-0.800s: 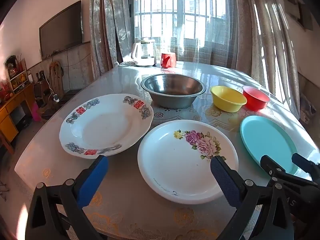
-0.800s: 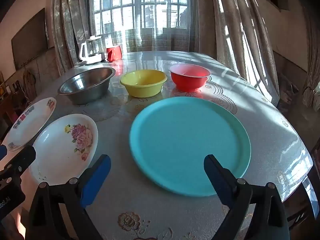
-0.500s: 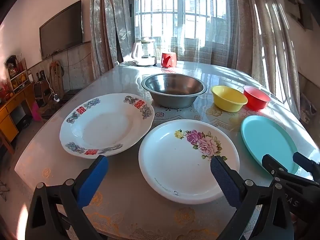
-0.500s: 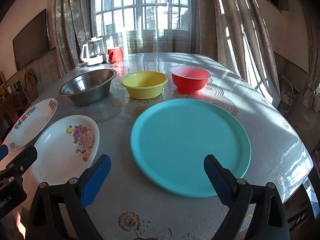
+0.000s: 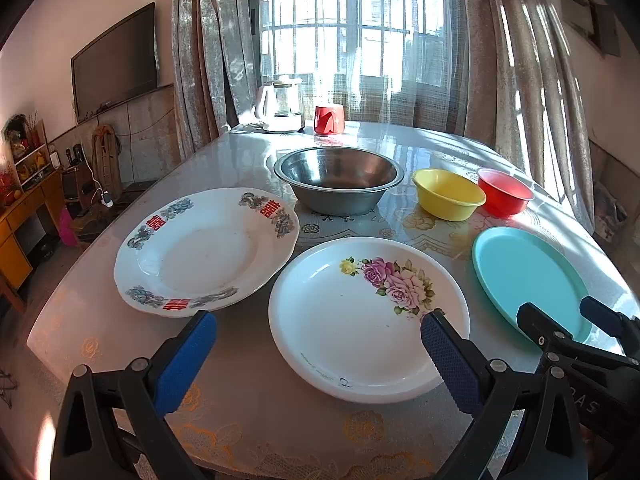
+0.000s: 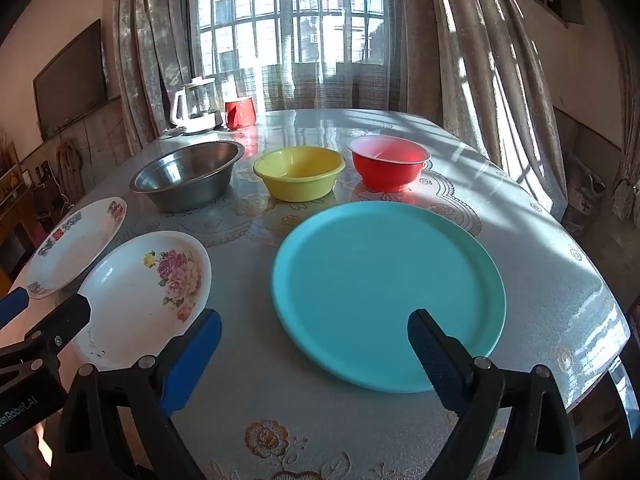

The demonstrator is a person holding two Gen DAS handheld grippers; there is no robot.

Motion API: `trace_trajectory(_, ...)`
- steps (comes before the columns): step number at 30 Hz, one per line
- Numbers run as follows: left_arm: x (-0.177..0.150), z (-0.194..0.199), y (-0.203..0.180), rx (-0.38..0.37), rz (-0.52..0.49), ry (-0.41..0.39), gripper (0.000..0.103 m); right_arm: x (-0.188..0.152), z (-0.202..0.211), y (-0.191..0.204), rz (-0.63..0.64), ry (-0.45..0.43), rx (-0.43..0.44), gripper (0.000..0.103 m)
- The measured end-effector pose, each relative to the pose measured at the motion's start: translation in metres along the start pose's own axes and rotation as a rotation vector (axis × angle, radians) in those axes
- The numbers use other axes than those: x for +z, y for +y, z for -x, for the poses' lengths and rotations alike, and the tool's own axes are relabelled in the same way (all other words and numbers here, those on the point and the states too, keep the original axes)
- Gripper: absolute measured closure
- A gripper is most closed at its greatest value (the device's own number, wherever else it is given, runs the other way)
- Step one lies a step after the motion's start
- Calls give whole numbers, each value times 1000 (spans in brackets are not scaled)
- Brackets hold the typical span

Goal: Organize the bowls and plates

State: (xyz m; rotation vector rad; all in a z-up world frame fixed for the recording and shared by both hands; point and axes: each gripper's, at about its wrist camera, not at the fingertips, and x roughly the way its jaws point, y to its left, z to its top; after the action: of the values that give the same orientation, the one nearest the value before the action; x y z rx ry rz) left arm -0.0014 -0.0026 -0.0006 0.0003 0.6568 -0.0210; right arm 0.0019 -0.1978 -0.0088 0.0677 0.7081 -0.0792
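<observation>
A white plate with pink roses [image 5: 360, 320] [image 6: 140, 284] lies near the front of the table. A white plate with red characters [image 5: 204, 248] [image 6: 76, 240] lies to its left, a teal plate [image 5: 524, 276] [image 6: 384, 288] to its right. Behind them stand a steel bowl [image 5: 338, 178] [image 6: 188, 176], a yellow bowl [image 5: 446, 194] [image 6: 299, 172] and a red bowl [image 5: 504, 192] [image 6: 388, 162]. My left gripper [image 5: 318, 344] is open and empty over the rose plate's near edge. My right gripper [image 6: 314, 340] is open and empty over the teal plate's near edge.
A white kettle [image 5: 280, 108] [image 6: 196, 106] and a red mug [image 5: 329, 119] [image 6: 239, 113] stand at the table's far end by the curtained window. The table's front edge [image 5: 240, 460] is just below the grippers. The right gripper shows in the left wrist view [image 5: 576, 328].
Both grippers have shifted very slightly; the scene has drifted a little in each view. No dish has moved and both grippers stay open.
</observation>
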Motion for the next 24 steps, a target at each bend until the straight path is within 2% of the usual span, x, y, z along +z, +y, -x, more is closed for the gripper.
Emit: trace_trajectory(24,2,6,-3,-11,-13,-6,0,0,3,-2,-12,-8,17,8)
